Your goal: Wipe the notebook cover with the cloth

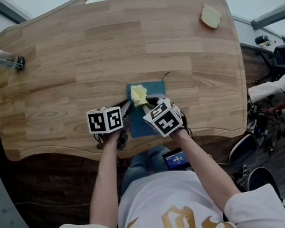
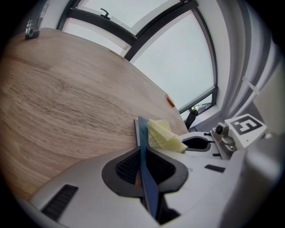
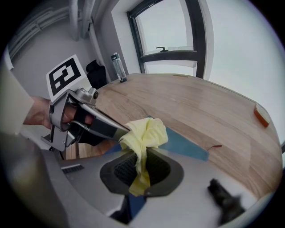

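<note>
Our left gripper [image 2: 143, 169] has its fingers clamped on the near edge of the notebook [image 2: 141, 133], a thin book with a blue cover that shows edge-on in that gripper's view. In the head view it sits at the lower centre of the frame, by the near edge of the wooden surface [image 1: 69, 69]. A thin dark ribbon [image 1: 165, 75] trails from its far right corner. Our right gripper [image 3: 140, 167] has its fingers closed on the crumpled yellow cloth [image 3: 144, 136], which sits over the cover's far left corner.
</note>
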